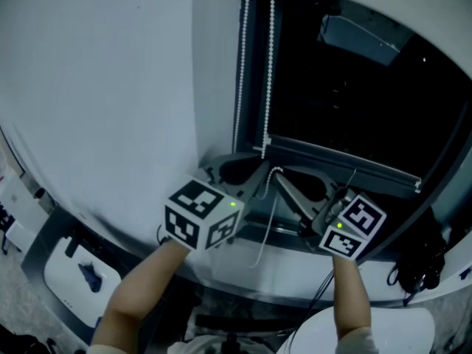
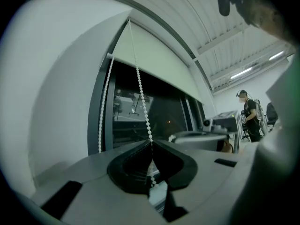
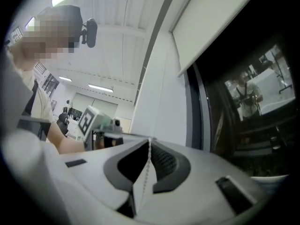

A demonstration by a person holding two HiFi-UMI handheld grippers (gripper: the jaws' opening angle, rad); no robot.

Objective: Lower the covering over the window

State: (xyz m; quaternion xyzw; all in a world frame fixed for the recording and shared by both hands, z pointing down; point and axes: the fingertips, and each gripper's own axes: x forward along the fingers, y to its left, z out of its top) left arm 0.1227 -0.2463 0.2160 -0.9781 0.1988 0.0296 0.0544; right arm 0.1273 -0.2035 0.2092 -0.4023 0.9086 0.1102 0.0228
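Observation:
A pale roller blind is rolled part-way down over the dark window. Its white bead chain hangs in two strands by the frame, one at the left and one at the right. My left gripper points level at the window and is shut on the right strand, which runs up from its tips. Close beside it, my right gripper has its jaws together with the chain pinched between them. The slack chain droops below both.
A white wall stands left of the window, and a sill runs under the grippers. Black cables hang at the right. A person stands far off in the room. The left gripper's marker cube shows in the right gripper view.

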